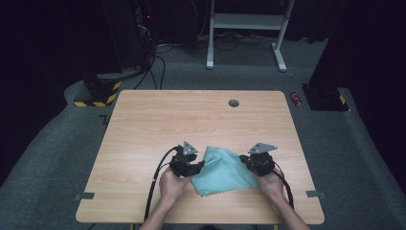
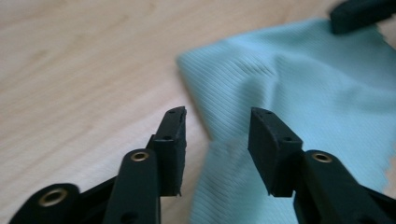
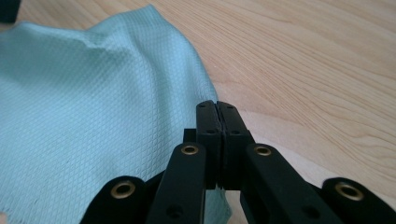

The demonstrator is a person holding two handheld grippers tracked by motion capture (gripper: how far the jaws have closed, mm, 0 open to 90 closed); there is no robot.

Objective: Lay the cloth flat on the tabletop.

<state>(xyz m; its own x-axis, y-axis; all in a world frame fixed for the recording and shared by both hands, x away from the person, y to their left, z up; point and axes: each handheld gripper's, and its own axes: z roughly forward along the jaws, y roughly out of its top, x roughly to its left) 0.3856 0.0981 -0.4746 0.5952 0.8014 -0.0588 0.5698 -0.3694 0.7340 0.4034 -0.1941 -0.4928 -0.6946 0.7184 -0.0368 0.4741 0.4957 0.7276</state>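
Observation:
A teal cloth (image 1: 222,170) lies rumpled on the wooden table (image 1: 191,120) near its front edge, between my two grippers. My left gripper (image 1: 198,165) sits at the cloth's left side. In the left gripper view its jaws (image 2: 217,126) stand apart above the cloth (image 2: 303,79) where its left edge meets the wood, with nothing pressed between the pads. My right gripper (image 1: 245,160) is at the cloth's right side. In the right gripper view it (image 3: 217,109) is closed tight right at the edge of the cloth (image 3: 93,116), which runs in under the pads.
A round grey grommet (image 1: 233,103) sits in the table near the far edge. Bare wood stretches behind and to both sides of the cloth. Beyond the table are a white desk frame (image 1: 244,28) and dark equipment with cables on the carpet.

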